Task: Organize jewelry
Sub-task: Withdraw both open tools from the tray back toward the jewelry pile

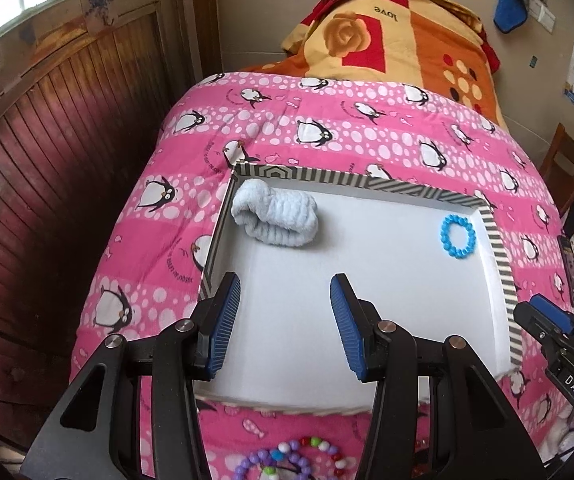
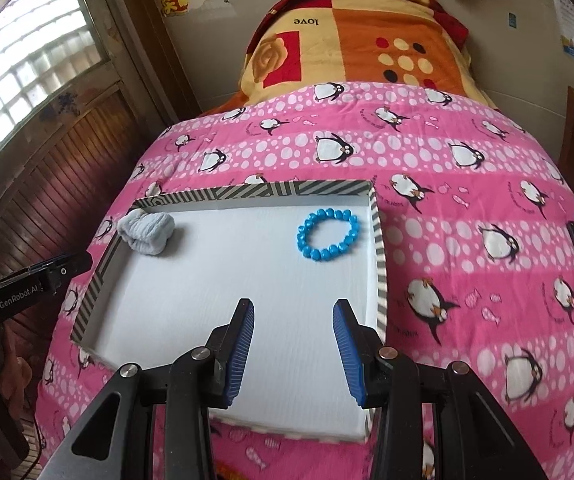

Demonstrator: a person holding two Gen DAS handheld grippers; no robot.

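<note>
1. On the bed, over the pink penguin quilt (image 2: 447, 152), sits a shallow white tray (image 2: 381, 256) with a striped rim. I count two things inside it: a blue bead bracelet (image 2: 329, 236) near the far right corner and a pale blue scrunchie (image 2: 147, 234) at the far left corner, the two well apart.
2. My left gripper (image 1: 285, 320) hovers above the near half of the tray, its fingers (image 1: 225, 320) spread wide with nothing between them.
3. My right gripper (image 2: 293, 344) hangs over the near right part of the tray, likewise open and empty.
4. From the left wrist view I see more beaded pieces (image 1: 299, 460), purple, red and white, lying on the quilt just short of the tray's near edge, mostly below my left gripper. I judge these are what remains to be put away.
5. Risks as I see them:
   - The beads sit on soft fabric; closing on them may pinch the quilt too and drag it, shifting the tray.
   - The strands appear to overlap, so lifting one could pull another along or drop it short of the tray.
   - They lie at the edge of my view, so I may misjudge the approach.
   - Both grippers are near each other and could collide.
</note>
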